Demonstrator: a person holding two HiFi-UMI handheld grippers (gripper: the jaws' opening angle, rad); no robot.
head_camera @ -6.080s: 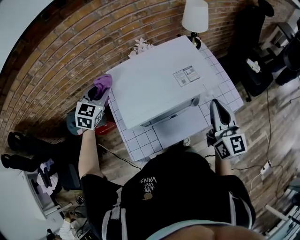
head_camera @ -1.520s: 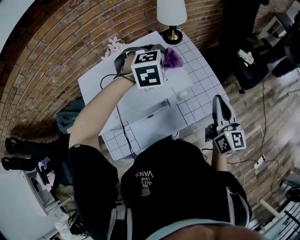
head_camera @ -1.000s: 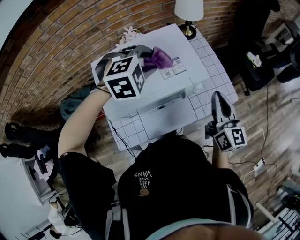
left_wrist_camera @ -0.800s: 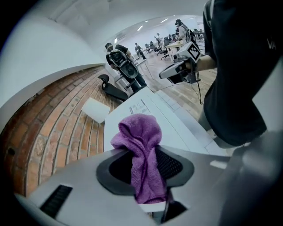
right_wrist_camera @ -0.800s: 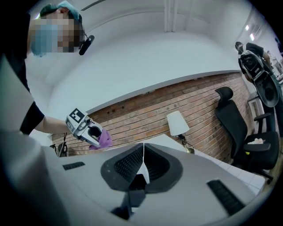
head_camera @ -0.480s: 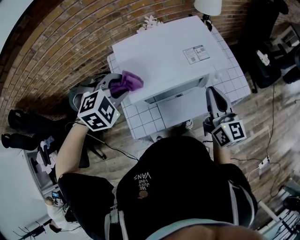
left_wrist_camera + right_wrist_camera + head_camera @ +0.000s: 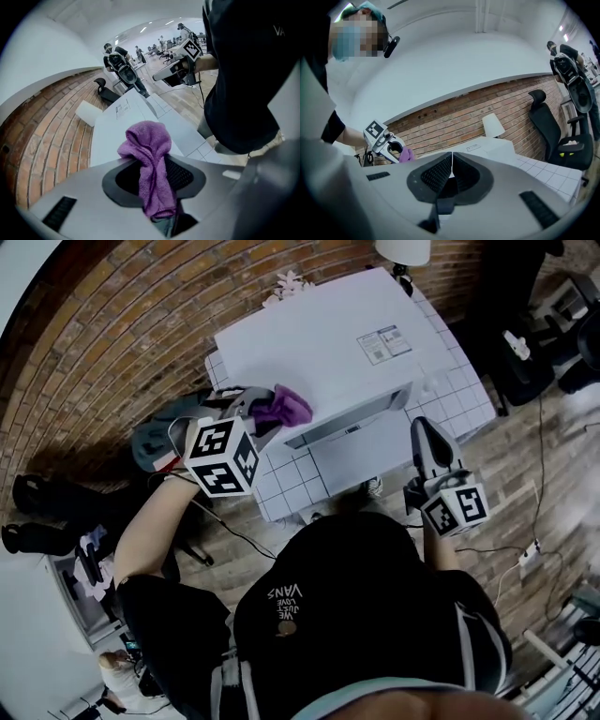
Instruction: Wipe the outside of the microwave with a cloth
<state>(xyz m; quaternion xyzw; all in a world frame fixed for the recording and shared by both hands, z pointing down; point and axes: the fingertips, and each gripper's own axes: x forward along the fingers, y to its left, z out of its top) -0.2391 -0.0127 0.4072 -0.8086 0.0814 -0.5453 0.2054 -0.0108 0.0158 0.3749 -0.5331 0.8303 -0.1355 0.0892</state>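
The cloth (image 7: 284, 407) is pinched in the left gripper (image 7: 259, 414), beside the near-left corner of the microwave (image 7: 319, 334). The fingers (image 7: 434, 176) of the right gripper (image 7: 424, 439) are pressed together.

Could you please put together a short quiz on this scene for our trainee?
1. What does the left gripper hold? A) a sponge B) a purple cloth C) nothing
2. True or false: the right gripper has its jaws wide apart.
3. Fill in: beyond the microwave, near the brick wall, stands a white-shaded ____.
Key: 1 B. 2 False: they are shut, with nothing between them. 3 lamp.
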